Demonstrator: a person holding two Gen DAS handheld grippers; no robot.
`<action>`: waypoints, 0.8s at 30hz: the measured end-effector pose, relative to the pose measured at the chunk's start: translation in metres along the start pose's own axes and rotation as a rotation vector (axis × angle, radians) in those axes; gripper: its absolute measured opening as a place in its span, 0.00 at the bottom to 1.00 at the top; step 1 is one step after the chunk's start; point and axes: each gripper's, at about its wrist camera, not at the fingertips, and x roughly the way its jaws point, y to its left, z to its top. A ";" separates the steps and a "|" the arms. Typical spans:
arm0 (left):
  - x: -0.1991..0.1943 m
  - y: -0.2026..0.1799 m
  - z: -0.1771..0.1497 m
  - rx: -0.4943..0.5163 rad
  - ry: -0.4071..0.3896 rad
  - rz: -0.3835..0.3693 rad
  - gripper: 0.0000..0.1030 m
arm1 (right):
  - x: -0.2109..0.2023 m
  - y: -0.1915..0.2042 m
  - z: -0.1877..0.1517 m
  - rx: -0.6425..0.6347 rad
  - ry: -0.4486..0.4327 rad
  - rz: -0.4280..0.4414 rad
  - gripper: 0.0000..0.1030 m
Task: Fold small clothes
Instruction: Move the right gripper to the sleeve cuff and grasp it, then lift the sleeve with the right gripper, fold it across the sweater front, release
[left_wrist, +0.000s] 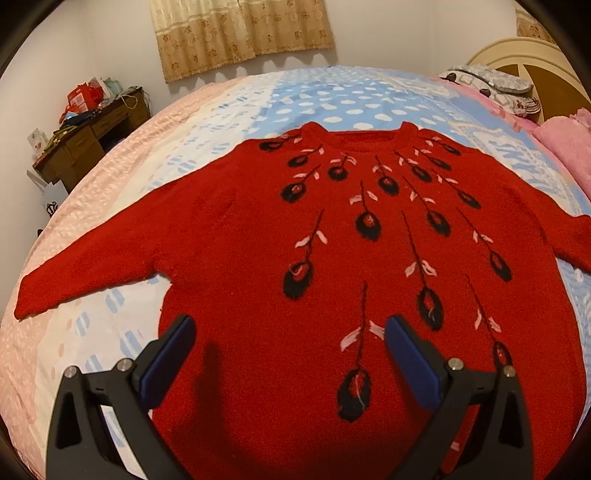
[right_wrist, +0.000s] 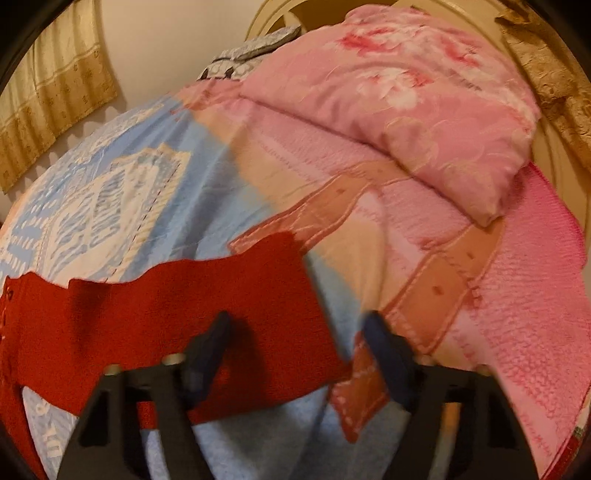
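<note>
**Red sweater laid flat, right gripper lining up on the sleeve end**

The red sweater (left_wrist: 332, 236) is lying spread face up on the patterned bedspread (left_wrist: 207, 122), neck toward the far side, both sleeves stretched out. Nothing is folded yet, so the first fold looks to be in preparation.

On the left, the left gripper (left_wrist: 290, 332) is hovering over the near hem with its jaws standing wide apart, nothing between them. A cluttered wooden desk (left_wrist: 92, 125) is sitting far left, well clear of the work.

On the right, the right gripper (right_wrist: 295, 325) is hanging over the cuff of the right sleeve (right_wrist: 207, 310); its jaws are parted and straddling the cuff edge, not pinching it. The view is blurred. The next move probably calls for closing on the cuff and carrying it across the body.

The pink quilt (right_wrist: 406, 103) is heaped far right, near the sleeve but apart from it.
</note>
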 end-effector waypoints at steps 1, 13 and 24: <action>0.000 0.002 0.001 -0.003 0.002 -0.004 1.00 | 0.001 0.002 -0.001 -0.006 0.001 0.016 0.49; -0.017 0.022 0.001 -0.038 -0.030 -0.028 1.00 | -0.044 0.025 0.007 -0.026 -0.051 0.122 0.08; -0.018 0.053 0.003 -0.059 -0.047 0.004 1.00 | -0.118 0.094 0.022 -0.134 -0.138 0.241 0.08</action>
